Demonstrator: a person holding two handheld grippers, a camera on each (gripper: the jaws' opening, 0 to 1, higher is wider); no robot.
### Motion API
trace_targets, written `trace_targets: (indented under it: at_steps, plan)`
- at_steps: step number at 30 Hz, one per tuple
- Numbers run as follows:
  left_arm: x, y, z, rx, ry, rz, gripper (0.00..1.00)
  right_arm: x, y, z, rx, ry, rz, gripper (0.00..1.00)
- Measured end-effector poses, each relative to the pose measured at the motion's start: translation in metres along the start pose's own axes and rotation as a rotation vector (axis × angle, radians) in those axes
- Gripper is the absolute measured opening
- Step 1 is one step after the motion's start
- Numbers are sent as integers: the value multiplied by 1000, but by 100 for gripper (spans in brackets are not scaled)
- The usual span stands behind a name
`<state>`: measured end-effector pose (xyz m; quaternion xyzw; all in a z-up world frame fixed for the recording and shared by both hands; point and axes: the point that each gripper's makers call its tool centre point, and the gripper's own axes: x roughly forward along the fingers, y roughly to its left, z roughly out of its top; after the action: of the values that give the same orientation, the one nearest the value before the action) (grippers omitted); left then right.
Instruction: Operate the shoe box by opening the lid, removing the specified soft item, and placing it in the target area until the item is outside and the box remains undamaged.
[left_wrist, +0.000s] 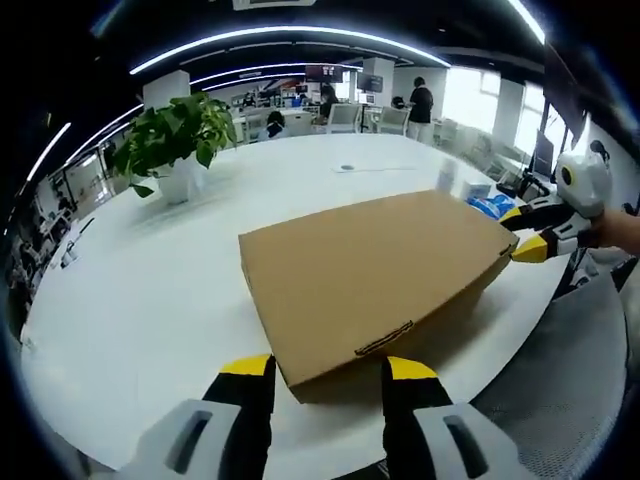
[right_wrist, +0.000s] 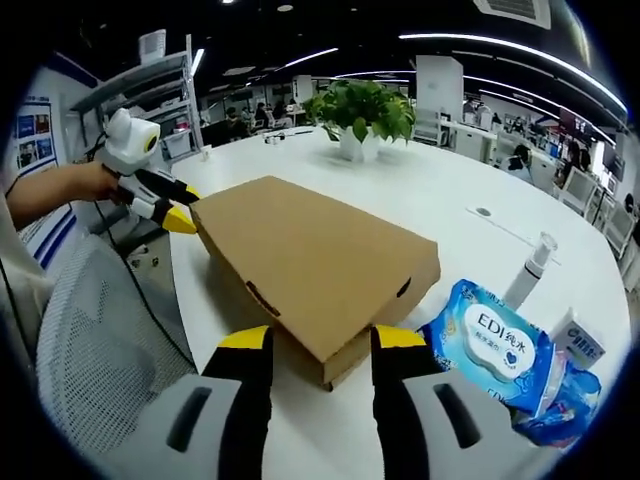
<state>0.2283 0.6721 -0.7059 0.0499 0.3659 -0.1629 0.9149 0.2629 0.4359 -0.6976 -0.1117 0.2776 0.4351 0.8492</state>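
**One closed box, two grippers flanking it**

The box (left_wrist: 375, 280) is lying shut mid-worktop (left_wrist: 150, 300), likely light, thin cardboard that creases easily; the lid's front edge by the slot looks the safest hold. The left gripper (left_wrist: 328, 372) is hovering at 6 o'clock, jaws apart; the right gripper (right_wrist: 312, 342) likewise. One wipes pack (right_wrist: 490, 350) is lying at 4 o'clock, one plant (right_wrist: 362, 112) at 12.

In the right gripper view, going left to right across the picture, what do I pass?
Left gripper held in a hand → cardboard shoe box, lid closed → blue wet-wipes pack → spray bottle → small white pack.
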Motion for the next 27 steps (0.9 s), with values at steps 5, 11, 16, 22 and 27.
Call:
trace_targets:
  at_steps: [5,11,16,22,27]
  plan:
    - [5,-1,-4,2,7,1,42,5,1,-7,7,11,-6,34]
    - [8,0,-4,-1,13,1,42,7,0,-11,26,6,-13,34]
    - [12,0,-4,-1,30,-7,42,9,-1,-13,32,10,-11,33]
    - [16,1,-1,15,39,-3,42,12,-6,-11,30,11,-14,33]
    - [22,4,5,19,38,-10,42,15,-11,-8,30,12,-19,33]
